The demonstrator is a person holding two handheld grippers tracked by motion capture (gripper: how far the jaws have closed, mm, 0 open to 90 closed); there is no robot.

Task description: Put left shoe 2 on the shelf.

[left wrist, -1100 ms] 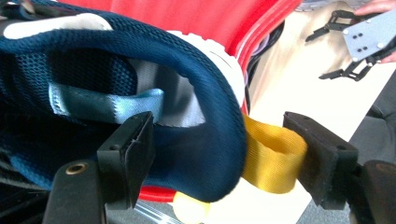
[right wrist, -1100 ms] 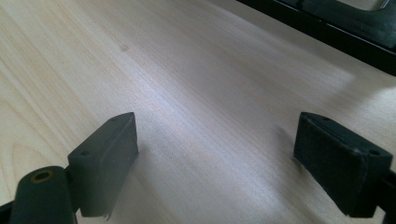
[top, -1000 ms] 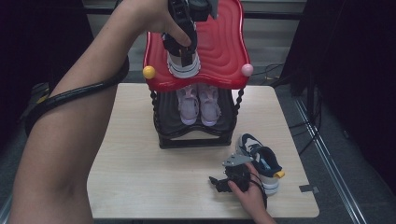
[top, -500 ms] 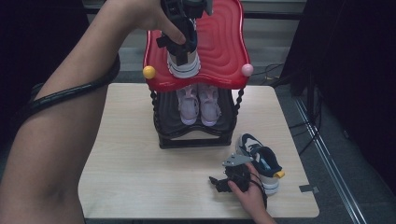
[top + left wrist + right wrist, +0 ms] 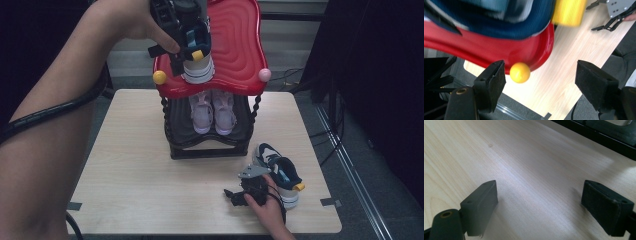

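The left gripper [image 5: 187, 37] hangs above the front left part of the red top shelf [image 5: 240, 45] of the shoe rack [image 5: 207, 145], its jaws parted and pressing on nothing. Just under it, a dark blue sneaker [image 5: 196, 62] with a white sole and a yellow heel tab stands on that shelf, close to the shelf's front edge and beside the yellow knob [image 5: 159, 77] at its front left corner. A pink pair of shoes [image 5: 214, 111] sits on the lower shelf. The right gripper [image 5: 245, 192] rests on the table [image 5: 130, 170] near its front right corner, jaws spread wide and empty, with a second sneaker [image 5: 280, 172] just beside it on the right.
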